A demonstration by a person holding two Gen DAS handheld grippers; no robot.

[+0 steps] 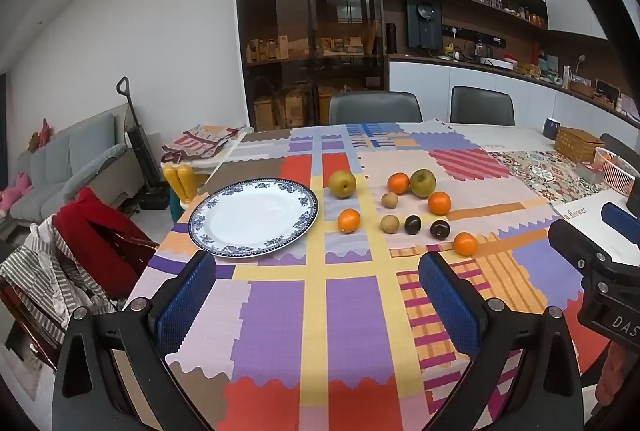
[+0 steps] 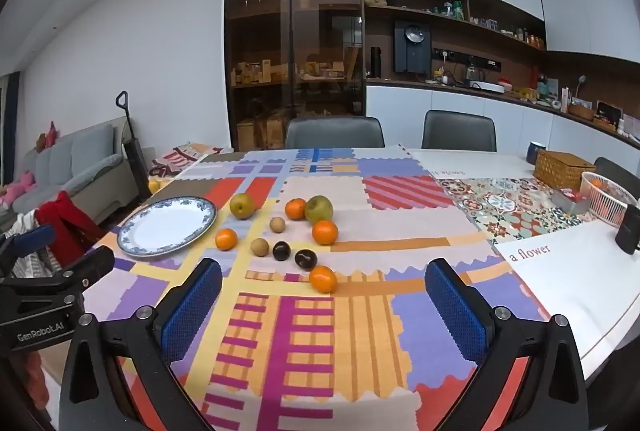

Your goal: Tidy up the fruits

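Note:
An empty white plate with a blue patterned rim [image 1: 208, 209] [image 2: 132, 235] lies on the patchwork cloth at the left. To its right are loose fruits: two yellow-green pears [image 1: 342, 184] [image 1: 423, 182], several oranges such as the nearest one [image 1: 465, 244] [image 2: 323, 279], two brown kiwis [image 1: 389, 223] [image 2: 259, 246] and two dark plums [image 1: 440, 230] [image 2: 306, 258]. My left gripper [image 1: 318, 267] hovers open over the near cloth, short of the plate and fruits. My right gripper [image 2: 324, 273] is open too, with the nearest orange seen beyond its fingers, apart from them.
A wicker box [image 2: 564, 163], a white wire basket [image 2: 608, 199], a dark mug [image 2: 535, 151] and a small black device [image 2: 630, 229] stand at the table's right. Two grey chairs [image 2: 334, 133] face the far edge. A chair draped with clothes [image 1: 80, 251] is at the left.

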